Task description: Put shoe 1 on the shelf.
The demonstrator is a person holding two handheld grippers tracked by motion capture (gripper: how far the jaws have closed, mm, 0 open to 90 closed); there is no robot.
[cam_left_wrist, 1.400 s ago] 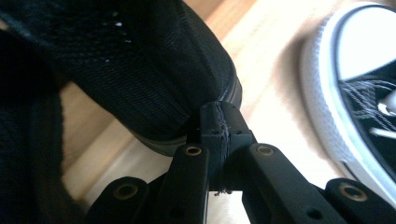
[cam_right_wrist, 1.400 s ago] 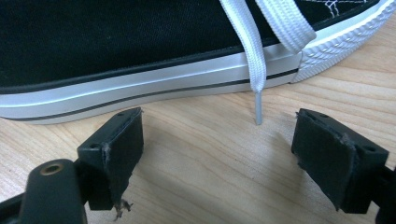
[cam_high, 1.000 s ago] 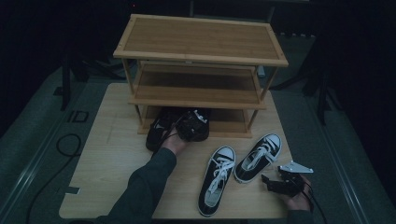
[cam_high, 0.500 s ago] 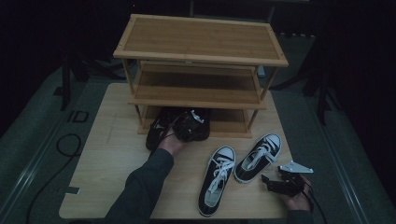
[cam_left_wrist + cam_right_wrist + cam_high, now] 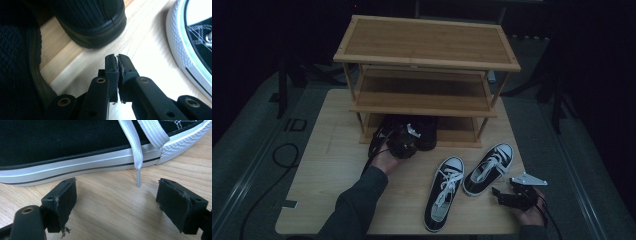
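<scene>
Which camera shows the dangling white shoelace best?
The right gripper view: the white shoelace hangs close and sharp, its tip touching the table. In the high view the laces look tiny; in the left gripper view they show at the edge.

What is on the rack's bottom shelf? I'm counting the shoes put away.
On the bottom shelf of the shoe rack, two black shoes sit at its left end. The shelves above cover their far parts and the shelf's back, so more could be hidden.

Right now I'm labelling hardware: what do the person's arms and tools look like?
Both tools are black, with two flat padded jaws on bolted links. The right tool carries a grey three-cornered plate. The left tool has a light top part. The left sleeve is dark grey-green.
</scene>
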